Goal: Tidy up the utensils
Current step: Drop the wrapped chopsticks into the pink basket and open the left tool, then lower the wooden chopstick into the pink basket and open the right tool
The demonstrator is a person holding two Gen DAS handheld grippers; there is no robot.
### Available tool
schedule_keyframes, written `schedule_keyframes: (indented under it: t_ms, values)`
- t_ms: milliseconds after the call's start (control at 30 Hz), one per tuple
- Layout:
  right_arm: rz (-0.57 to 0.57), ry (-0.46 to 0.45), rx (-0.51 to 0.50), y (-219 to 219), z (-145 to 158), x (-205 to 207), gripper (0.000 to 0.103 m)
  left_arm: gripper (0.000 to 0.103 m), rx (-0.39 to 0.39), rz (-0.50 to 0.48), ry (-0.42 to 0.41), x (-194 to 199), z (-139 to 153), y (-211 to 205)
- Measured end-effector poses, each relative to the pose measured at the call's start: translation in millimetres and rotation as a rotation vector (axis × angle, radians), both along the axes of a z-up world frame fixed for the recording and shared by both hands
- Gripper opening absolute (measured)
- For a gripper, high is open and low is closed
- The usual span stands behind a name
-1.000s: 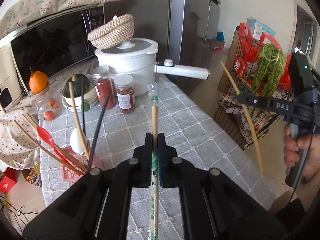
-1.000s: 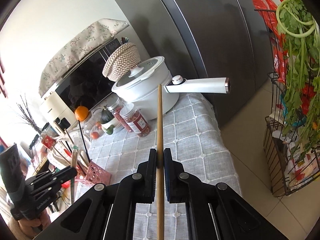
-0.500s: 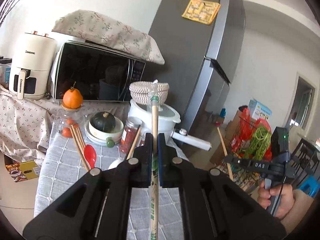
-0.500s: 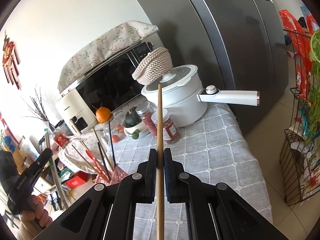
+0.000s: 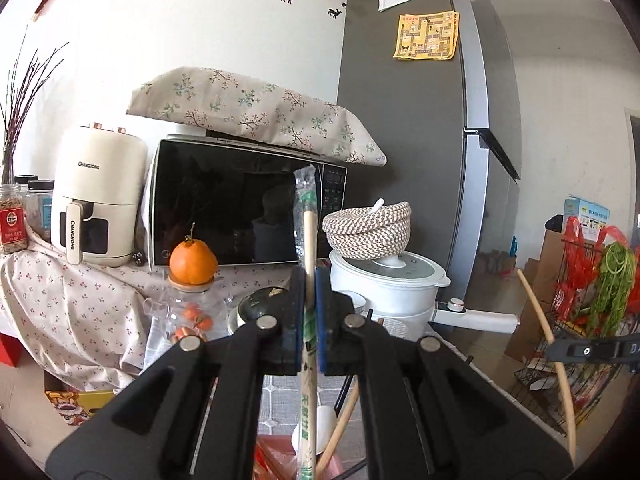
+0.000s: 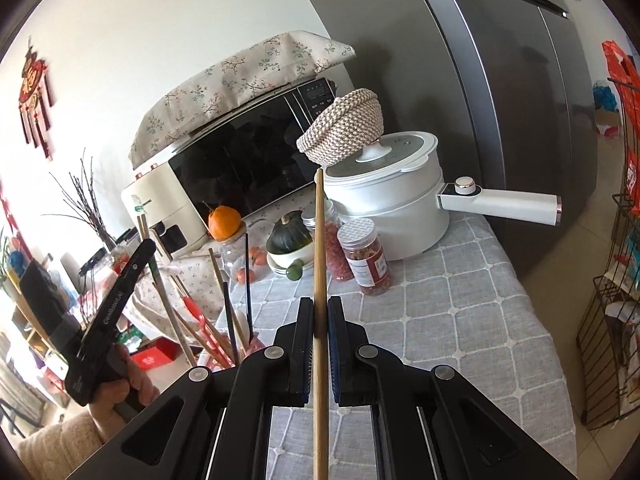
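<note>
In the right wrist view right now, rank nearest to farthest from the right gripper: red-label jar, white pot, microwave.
From the right gripper:
1. Red-label jar, just ahead, slightly right.
2. White pot, behind the jar.
3. Microwave, far back left.

Kitchen corner, daylight
White wall (image 5: 200,20); grey fridge (image 5: 404,160) right of microwave (image 5: 240,216); checked tablecloth (image 6: 460,320); tiled floor (image 6: 576,248)

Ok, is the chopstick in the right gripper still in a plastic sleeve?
No: the right gripper is shut on a bare wooden chopstick; the sleeved one is in the left gripper.
</note>
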State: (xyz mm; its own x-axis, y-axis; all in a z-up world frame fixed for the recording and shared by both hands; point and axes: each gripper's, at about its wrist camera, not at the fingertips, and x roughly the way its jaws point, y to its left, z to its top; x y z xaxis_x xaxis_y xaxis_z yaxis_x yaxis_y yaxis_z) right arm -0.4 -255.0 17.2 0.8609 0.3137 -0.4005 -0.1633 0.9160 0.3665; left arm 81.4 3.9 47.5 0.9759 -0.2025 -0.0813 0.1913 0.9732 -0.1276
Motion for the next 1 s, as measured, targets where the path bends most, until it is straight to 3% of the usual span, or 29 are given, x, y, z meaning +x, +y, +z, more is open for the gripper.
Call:
schedule_keyframes:
  t_ms: [333,500,633,700,900,1000]
  values:
    - [-0.024,-0.071,-0.077,9,1,-3,0.007,0.006,0.092,0.01,-0.073,-2,-30,-10]
    - [-0.032,-0.114,-0.073,11,9,-9,0.007,0.006,0.134,-0.017,-0.056,-6,-38,-14]
    - [-0.03,-0.138,-0.06,13,16,-14,0.007,0.006,0.119,-0.013,0.003,-7,-41,-8]
    - [-0.033,-0.15,-0.05,13,20,-18,0.007,0.01,0.114,-0.02,0.046,-7,-41,-5]
    - [-0.064,-0.2,0.0,14,37,-30,0.007,0.036,0.093,-0.008,0.139,-24,-22,8]
    - [-0.077,-0.22,0.009,23,46,-32,0.007,0.048,0.072,0.068,0.201,-38,-6,22]
